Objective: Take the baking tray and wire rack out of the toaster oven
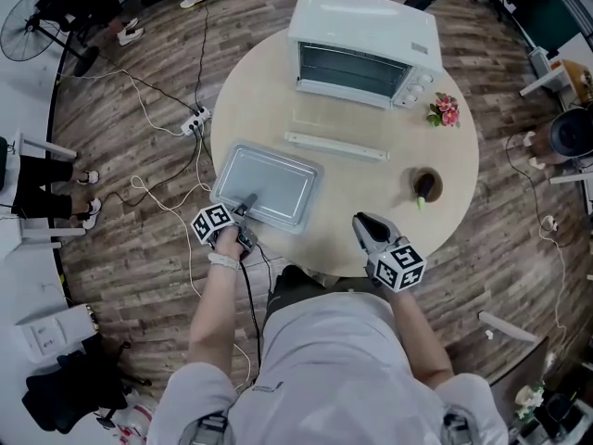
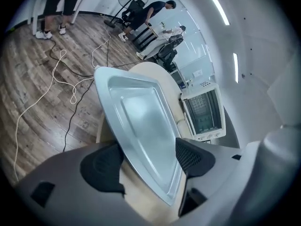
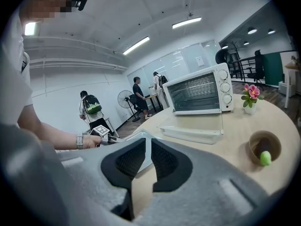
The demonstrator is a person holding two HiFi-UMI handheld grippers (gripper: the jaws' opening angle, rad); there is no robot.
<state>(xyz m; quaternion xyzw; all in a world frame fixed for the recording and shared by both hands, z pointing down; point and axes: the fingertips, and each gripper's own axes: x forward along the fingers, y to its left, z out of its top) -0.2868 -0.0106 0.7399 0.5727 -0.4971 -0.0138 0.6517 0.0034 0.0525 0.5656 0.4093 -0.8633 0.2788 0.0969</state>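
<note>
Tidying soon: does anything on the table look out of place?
The silver metal baking tray sits at the round beige table's left edge, one corner near the rim. The white toaster oven has its glass door open.

No letters, numbers or brand names can be read anywhere. The black-and-white square markers [image 1: 400, 265] at the lower centre of the head view carry only block patterns. Right of centre in the right gripper view, any markings round the white toaster oven's [image 3: 195, 94] round knobs [image 3: 227, 92] are too small to read.
</note>
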